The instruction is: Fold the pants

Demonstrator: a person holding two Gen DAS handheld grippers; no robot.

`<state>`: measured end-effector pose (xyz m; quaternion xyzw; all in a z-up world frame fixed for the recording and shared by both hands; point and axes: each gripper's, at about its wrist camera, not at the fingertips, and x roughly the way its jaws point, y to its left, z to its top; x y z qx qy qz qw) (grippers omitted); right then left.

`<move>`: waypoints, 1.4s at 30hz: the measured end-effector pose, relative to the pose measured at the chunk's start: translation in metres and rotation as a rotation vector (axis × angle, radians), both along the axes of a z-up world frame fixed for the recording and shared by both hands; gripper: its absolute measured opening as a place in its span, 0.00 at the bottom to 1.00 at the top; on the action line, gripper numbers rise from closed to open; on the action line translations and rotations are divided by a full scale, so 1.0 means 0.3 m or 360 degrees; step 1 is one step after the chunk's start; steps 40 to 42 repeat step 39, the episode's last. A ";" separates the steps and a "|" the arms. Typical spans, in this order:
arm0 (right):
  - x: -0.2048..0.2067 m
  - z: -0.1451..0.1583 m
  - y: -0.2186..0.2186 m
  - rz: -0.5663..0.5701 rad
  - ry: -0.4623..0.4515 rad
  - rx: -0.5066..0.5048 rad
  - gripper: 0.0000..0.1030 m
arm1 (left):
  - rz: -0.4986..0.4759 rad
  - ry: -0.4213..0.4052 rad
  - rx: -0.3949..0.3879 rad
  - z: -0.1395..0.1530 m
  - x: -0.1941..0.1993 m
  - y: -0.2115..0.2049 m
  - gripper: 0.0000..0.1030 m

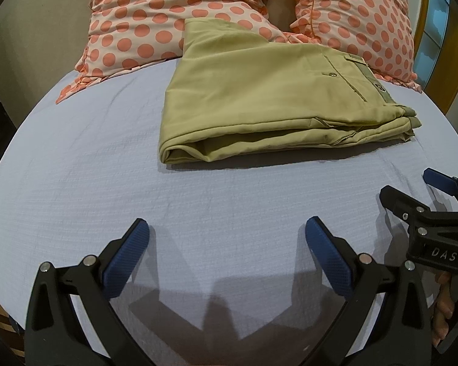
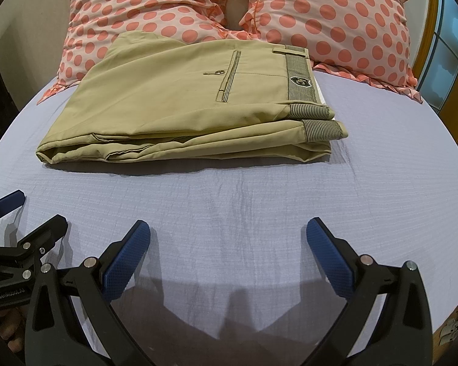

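Khaki pants [image 1: 259, 97] lie folded in a flat stack on the lavender bed sheet [image 1: 107, 183], back pocket and striped waistband on top; they also show in the right wrist view [image 2: 174, 103]. My left gripper [image 1: 226, 231] is open and empty, hovering over bare sheet well in front of the pants. My right gripper [image 2: 227, 231] is open and empty too, in front of the pants. Each gripper shows at the edge of the other's view: the right one [image 1: 412, 192] at right, the left one [image 2: 36, 210] at left.
Two pink pillows with coral polka dots [image 1: 143, 24] [image 2: 336, 18] lean at the head of the bed behind the pants. The pants' far edge rests against them. A wooden frame and a window [image 2: 442, 52] are at far right. The lavender sheet [image 2: 381, 183] spreads around the pants.
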<state>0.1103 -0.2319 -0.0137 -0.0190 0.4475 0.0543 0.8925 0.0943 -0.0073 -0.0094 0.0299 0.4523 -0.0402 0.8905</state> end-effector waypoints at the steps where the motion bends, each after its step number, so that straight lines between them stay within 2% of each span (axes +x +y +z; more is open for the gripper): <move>1: 0.000 0.000 0.000 0.0001 0.0000 0.0000 0.99 | 0.0000 0.0000 0.0000 0.000 0.000 0.000 0.98; 42: 0.002 -0.001 -0.005 0.0007 -0.0001 0.0000 0.99 | 0.0000 0.0016 0.0003 -0.003 0.004 -0.006 0.98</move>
